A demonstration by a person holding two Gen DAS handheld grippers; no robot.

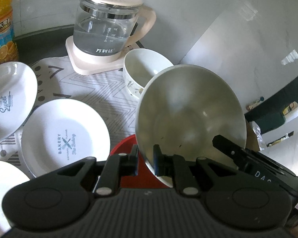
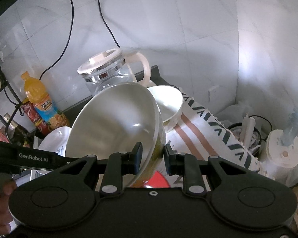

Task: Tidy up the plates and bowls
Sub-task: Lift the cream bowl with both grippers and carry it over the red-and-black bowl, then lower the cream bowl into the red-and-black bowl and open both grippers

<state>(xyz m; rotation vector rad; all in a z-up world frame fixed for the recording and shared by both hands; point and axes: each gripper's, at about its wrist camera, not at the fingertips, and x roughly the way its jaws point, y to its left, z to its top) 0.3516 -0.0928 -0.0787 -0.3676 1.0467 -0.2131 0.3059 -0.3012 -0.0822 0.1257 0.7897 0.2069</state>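
Both grippers hold one large white ceramic bowl (image 1: 190, 111), tilted, above the patterned white cloth (image 1: 101, 87). The left gripper (image 1: 146, 158) pinches its near left rim; the right gripper (image 2: 152, 154) clamps its right rim. Just behind it stands a smaller white bowl (image 1: 143, 71), with the glass kettle (image 1: 107, 25) farther back. Two white printed plates (image 1: 65, 136) lie at the left.

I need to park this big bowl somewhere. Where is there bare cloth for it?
Bare patterned cloth lies between the kettle base, the Bakery plate and the small bowl. The left side is crowded with plates.
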